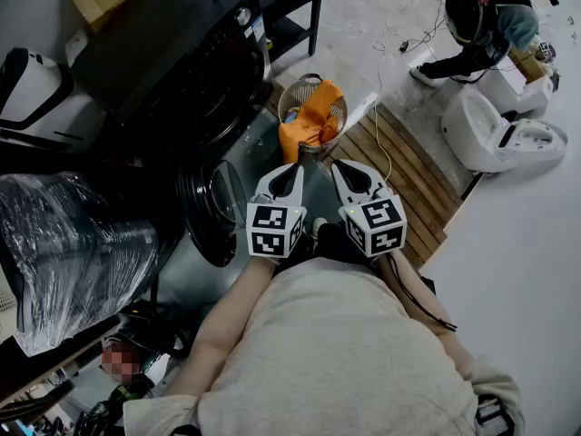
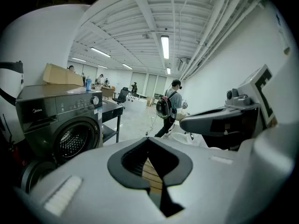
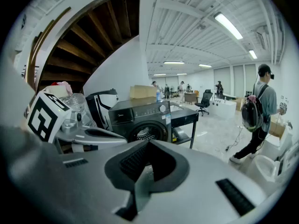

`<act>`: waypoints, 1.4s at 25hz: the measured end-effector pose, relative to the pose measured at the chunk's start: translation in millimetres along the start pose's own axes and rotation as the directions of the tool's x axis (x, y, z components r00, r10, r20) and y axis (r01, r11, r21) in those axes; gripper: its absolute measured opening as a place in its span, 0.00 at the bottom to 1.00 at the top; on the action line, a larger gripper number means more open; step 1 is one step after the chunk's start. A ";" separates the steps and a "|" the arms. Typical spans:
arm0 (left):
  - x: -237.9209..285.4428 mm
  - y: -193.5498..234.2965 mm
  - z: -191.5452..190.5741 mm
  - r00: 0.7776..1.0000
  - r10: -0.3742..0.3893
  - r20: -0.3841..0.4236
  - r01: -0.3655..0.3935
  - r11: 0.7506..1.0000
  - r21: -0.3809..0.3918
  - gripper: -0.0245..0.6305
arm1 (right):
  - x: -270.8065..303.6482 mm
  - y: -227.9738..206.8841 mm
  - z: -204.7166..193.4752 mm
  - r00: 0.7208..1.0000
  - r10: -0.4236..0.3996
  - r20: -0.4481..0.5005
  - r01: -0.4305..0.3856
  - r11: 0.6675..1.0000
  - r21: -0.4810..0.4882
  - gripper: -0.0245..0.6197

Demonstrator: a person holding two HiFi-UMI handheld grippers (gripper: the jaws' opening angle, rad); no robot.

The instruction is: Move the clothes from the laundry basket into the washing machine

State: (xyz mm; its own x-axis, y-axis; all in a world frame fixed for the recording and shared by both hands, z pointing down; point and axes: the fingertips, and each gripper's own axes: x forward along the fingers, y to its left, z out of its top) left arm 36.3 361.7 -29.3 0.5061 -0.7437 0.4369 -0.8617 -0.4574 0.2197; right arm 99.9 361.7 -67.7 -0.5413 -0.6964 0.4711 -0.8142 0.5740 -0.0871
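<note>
Orange clothes [image 1: 313, 116]: found heaped in the laundry basket [image 1: 304, 81] on the floor, just right of the washing machine [image 1: 172, 53] with its door [image 1: 213, 212] swung open; judged nothing loaded yet, whole transfer outstanding. Found left claw [image 1: 290, 169] and right claw [image 1: 342, 165] both closed tight on nothing, side by side, near of the basket and apart from it. Sighted basket from head view only; sighted perforated drum [image 2: 70, 141] from gripper views only, no clothes made out inside.

Clothes [image 1: 318, 116] orange; washing machine [image 1: 163, 48] dark grey, perhaps black; laundry basket [image 1: 304, 82] pale grey; slatted mat [image 1: 408, 180] brown.
</note>
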 end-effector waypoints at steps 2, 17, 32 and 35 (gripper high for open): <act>1.0 -0.1 -0.4 1.000 -0.005 -0.002 0.005 1.000 -0.018 0.05 | -0.8 1.1 2.1 1.000 0.005 0.002 -0.005 1.000 -0.013 0.05; 2.8 34.4 21.6 0.998 0.010 0.061 -0.010 1.000 -0.003 0.05 | 9.4 -16.2 27.0 0.992 -0.068 0.109 0.062 0.996 0.058 0.05; 65.7 76.1 45.4 0.999 0.028 0.034 -0.028 1.000 0.001 0.05 | 74.3 -85.2 50.4 0.995 -0.051 0.087 0.044 0.996 0.078 0.05; 94.0 92.8 55.9 0.998 0.053 0.023 -0.053 0.998 -0.020 0.05 | 103.0 -108.5 55.0 0.998 -0.015 0.061 0.009 0.995 0.097 0.05</act>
State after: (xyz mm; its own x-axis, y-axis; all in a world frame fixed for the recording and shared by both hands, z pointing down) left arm 5.9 222.1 -16.6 0.4600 -0.7782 0.4275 -0.8879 -0.4075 0.2137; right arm 120.9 204.0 -58.0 -0.5405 -0.7299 0.4185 -0.8357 0.5231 -0.1670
